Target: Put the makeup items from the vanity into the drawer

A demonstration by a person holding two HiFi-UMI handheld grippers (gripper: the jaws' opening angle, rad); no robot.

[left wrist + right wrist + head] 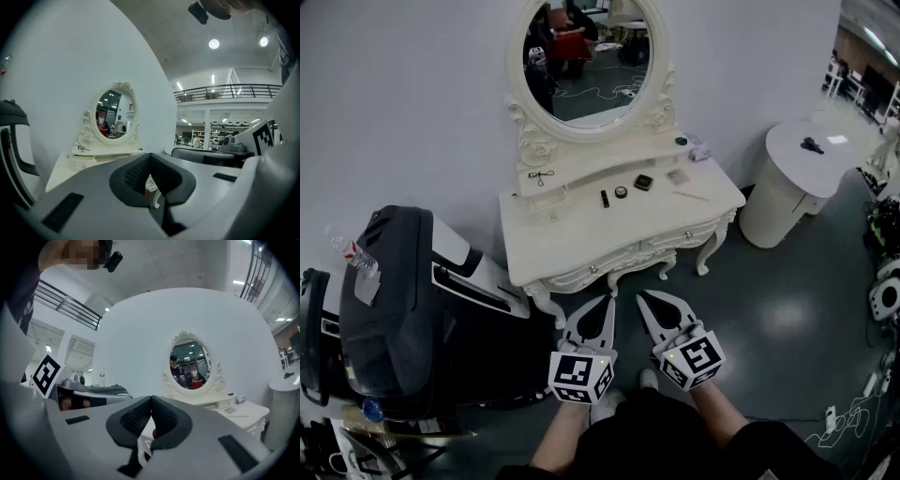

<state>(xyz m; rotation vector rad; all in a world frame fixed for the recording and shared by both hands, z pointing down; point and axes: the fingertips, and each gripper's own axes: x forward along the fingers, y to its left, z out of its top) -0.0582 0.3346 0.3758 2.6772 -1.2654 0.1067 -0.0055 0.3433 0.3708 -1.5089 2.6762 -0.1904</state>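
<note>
Claws (left claw point(608, 300), right claw point(643, 296)) sat closed and empty short of the worktop point(581, 230), probably staged to open the drawer point(595, 270) first.

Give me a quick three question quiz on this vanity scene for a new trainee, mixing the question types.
1. True or false: the left gripper holds a makeup item.
2. Where does the eyelash curler lie? A) upper shelf below the mirror B) floor C) round side table
3. Fill in: the vanity drawers are ___.
Key: 1 false, its jaws are shut on nothing; 2 A; 3 closed.
</note>
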